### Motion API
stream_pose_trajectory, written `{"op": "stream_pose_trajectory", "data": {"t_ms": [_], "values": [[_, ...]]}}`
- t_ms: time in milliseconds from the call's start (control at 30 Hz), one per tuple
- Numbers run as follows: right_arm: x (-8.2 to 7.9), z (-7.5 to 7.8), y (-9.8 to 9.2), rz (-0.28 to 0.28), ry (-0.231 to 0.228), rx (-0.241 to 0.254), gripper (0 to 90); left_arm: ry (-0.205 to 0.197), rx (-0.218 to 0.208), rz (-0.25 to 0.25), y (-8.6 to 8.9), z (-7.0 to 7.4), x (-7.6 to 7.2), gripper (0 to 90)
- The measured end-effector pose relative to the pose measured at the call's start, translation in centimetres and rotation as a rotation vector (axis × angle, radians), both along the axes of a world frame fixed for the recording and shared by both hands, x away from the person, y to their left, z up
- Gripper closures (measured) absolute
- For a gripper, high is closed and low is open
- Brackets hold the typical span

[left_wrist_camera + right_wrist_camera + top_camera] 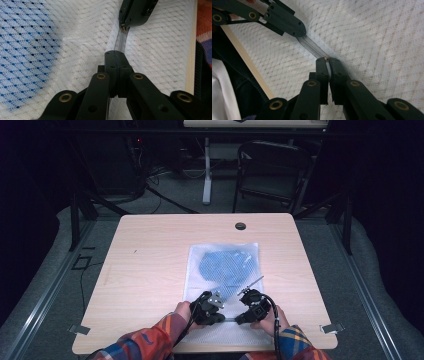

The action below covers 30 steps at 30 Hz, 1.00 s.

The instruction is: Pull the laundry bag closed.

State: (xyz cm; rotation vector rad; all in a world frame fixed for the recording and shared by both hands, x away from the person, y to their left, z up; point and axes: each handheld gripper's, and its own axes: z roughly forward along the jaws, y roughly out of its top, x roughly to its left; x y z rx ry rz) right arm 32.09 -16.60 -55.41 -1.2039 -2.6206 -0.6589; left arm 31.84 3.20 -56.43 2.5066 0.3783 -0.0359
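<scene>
Zipper (121,41) half hidden — left gripper (116,53); right gripper (328,60) clamp it.

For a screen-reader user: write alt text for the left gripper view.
The left gripper is shut on the zipper of a white mesh bag, while the right gripper pinches the zipper farther along. Blue cloth shows through the mesh.

One white mesh bag (210,270), one blue cloth (227,266) inside, two grippers, one table (145,250), one chair (272,170).

A lab or test studio: a lone light wooden table (150,250) stands inside a dark metal frame (75,220), cables (165,195) trail over grey carpet, a folding chair (270,170) behind.
</scene>
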Motion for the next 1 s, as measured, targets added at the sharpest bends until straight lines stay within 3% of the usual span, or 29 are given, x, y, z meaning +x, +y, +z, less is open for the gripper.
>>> {"op": "stream_pose_trajectory", "data": {"t_ms": [200,367,467,533,633,767,800,833,1000], "values": [[-0.1,0.2,-0.2,0.003,-0.01,-0.02,87.0,-0.003,0.004,-0.004,0.0,0.0,-0.1,90.0],[-0.1,0.4,-0.9,-0.014,-0.006,0.0,87.0,-0.007,-0.001,-0.009,0.0,0.0,0.0,90.0],[-0.1,0.5,-1.2,-0.017,-0.008,-0.014,87.0,-0.007,0.002,-0.011,0.1,0.0,0.1,90.0],[-0.2,0.4,-1.2,-0.04,-0.004,0.013,87.0,-0.019,0.013,-0.003,0.1,0.0,0.1,90.0],[-0.1,0.5,-1.6,-0.017,0.002,-0.012,87.0,-0.008,0.003,-0.002,0.2,-0.1,0.2,90.0],[-0.2,0.5,-2.1,-0.04,0.005,-0.007,87.0,-0.008,0.003,-0.001,0.2,-0.1,0.2,90.0],[-0.3,0.5,-2.1,-0.047,0.009,0.011,87.0,-0.009,0.003,-0.001,0.2,-0.1,0.2,90.0],[-0.3,0.6,-2.2,-0.048,0.004,-0.01,87.0,-0.01,0.003,-0.001,0.1,-0.1,0.2,90.0],[-0.3,0.6,-2.4,-0.038,0.004,-0.011,87.0,-0.008,0.003,-0.001,0.2,-0.1,0.2,90.0]]}}
